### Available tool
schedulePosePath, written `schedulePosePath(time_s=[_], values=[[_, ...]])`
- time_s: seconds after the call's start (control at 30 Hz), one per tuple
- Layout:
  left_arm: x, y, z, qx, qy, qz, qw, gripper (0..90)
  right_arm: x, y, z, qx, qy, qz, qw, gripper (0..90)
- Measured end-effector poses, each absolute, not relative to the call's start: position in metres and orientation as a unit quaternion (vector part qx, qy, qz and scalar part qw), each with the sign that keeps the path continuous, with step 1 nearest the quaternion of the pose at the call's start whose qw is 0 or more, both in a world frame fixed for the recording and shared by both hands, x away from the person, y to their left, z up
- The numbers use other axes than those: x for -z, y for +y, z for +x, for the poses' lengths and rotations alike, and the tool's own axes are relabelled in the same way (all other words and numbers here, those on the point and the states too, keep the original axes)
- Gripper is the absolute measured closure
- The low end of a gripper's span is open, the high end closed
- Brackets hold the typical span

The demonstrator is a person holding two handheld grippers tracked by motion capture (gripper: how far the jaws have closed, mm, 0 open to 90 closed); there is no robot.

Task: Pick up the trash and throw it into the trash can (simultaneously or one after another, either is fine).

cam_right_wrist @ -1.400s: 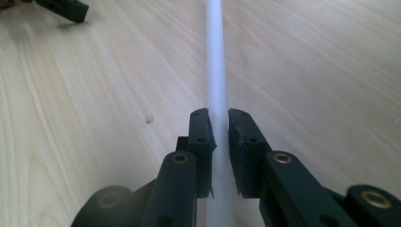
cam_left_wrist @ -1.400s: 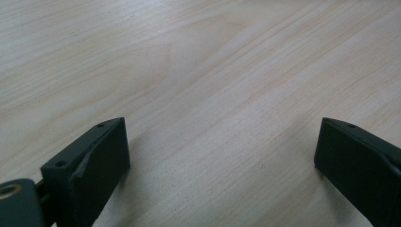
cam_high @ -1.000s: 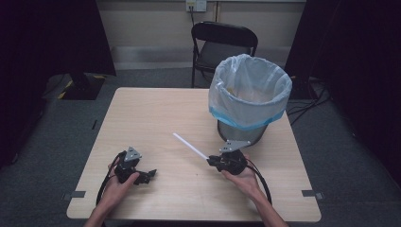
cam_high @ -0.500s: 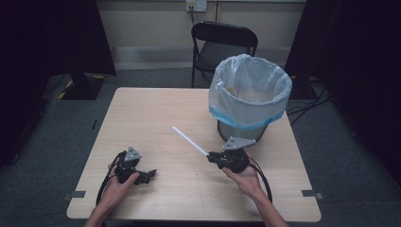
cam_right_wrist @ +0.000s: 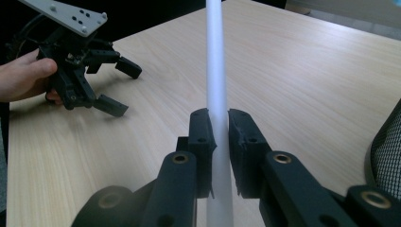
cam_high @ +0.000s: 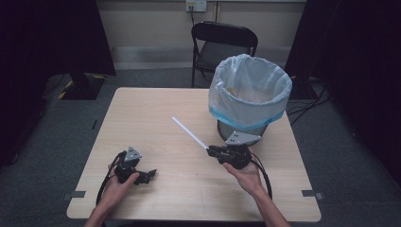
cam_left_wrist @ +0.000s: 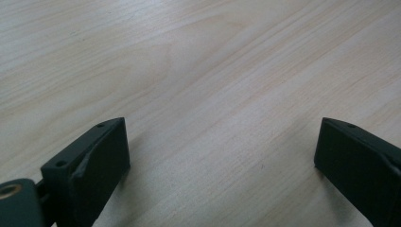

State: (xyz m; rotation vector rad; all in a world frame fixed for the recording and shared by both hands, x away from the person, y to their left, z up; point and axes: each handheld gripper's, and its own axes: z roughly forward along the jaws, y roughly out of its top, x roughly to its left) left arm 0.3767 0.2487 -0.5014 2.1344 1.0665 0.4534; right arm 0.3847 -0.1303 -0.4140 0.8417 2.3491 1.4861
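A long white stick [cam_high: 189, 133] slants up and to the left above the table, and my right gripper [cam_high: 211, 151] is shut on its near end. In the right gripper view the white stick [cam_right_wrist: 216, 90] runs straight up between the two black jaws of my right gripper [cam_right_wrist: 218, 125]. My left gripper [cam_high: 149, 175] rests on the wooden table [cam_high: 156, 113] at the front left, open, with nothing in it. The left gripper view has my left gripper [cam_left_wrist: 222, 146] wide apart over bare wood.
A mesh bin lined with a white and blue bag [cam_high: 249, 92] stands on the table's right side, just behind my right hand. A black folding chair [cam_high: 222, 47] stands beyond the far edge. The left gripper [cam_right_wrist: 101, 82] lies across the table from my right one.
The stick has tilted a little, its far tip drifting left and up. My right hand has shifted slightly. The left gripper has stayed put.
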Motion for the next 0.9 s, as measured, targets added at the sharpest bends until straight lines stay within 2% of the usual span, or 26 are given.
schedulePosePath(time_s=[0.47,0.9], values=[[0.501,0.249,0.377,-0.175,0.411,0.824,0.349,3.6,0.377,-0.129,0.381,-0.548,0.783,0.265,0.126,80.8],[0.502,0.248,0.377,-0.175,0.412,0.823,0.35,3.6,0.356,-0.125,0.386,-0.554,0.781,0.257,0.126,80.8]])
